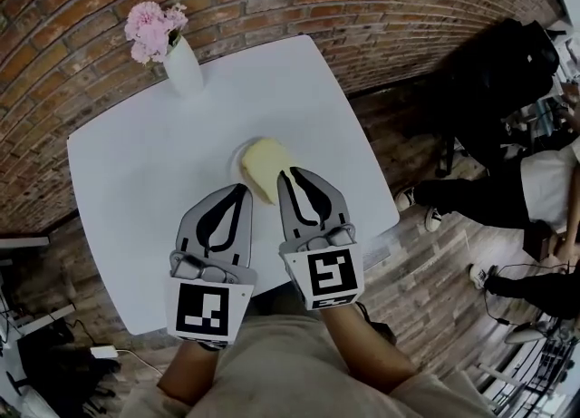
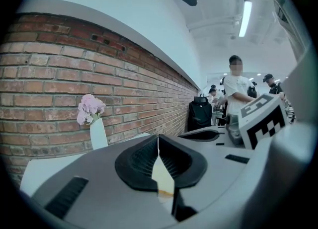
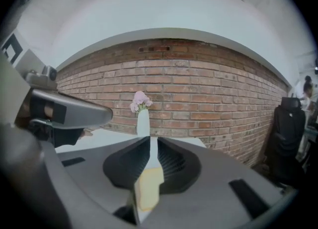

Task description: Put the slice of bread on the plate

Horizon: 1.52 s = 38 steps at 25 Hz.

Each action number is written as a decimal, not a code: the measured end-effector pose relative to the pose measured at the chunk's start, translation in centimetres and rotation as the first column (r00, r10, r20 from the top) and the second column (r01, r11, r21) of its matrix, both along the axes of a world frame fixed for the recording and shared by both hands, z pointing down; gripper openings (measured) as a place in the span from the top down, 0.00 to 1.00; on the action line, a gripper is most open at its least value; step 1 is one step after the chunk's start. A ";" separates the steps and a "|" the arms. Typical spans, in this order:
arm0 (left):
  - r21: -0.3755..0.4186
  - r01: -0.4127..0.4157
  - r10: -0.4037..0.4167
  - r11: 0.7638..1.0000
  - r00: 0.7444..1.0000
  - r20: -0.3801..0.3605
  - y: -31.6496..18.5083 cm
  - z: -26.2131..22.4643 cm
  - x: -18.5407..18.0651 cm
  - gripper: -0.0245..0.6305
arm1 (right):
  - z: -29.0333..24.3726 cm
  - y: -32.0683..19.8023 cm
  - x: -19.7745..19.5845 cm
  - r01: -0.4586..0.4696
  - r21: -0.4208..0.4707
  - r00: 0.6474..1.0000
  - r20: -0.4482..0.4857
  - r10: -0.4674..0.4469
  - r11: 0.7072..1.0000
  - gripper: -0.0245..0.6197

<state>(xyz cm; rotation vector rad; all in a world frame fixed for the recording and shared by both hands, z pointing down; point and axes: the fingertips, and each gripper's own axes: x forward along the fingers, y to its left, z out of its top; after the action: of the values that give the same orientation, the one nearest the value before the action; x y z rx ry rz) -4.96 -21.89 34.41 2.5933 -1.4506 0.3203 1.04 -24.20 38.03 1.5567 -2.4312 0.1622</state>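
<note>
Bread slice [image 1: 261, 170] lies on plate [image 1: 236, 150] (left tool [image 1: 243, 189] closed, right tool [image 1: 293, 174] barely ajar).

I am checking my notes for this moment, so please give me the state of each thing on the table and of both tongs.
slice of bread: lying on the plate, gripped by nothing.
plate: holds the bread.
vase: upright, with pink flowers in it.
left tongs: shut, empty.
right tongs: a narrow gap between them, nothing gripped.
</note>
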 end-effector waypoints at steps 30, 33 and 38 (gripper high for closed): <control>0.090 -0.053 0.057 0.995 0.998 -0.034 4.0 -7.1 1.6 0.94 | -11.8 6.8 0.0 0.044 0.164 0.998 0.046 -0.052 0.986 0.95; 0.102 -0.035 0.039 0.994 0.998 -0.042 4.0 -7.4 1.3 0.94 | -11.7 7.0 -0.5 0.064 0.167 0.997 0.040 -0.072 0.984 0.95; 0.095 -0.008 0.013 0.995 0.999 -0.049 4.4 -6.7 1.4 0.94 | -11.2 7.5 -0.6 0.091 0.158 0.994 0.041 -0.099 0.983 0.95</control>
<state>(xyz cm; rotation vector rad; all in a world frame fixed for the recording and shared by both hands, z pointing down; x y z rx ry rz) -3.61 -17.50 27.72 2.6636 -1.4703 0.1907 0.46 -16.69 26.88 1.5098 -2.6058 -0.0081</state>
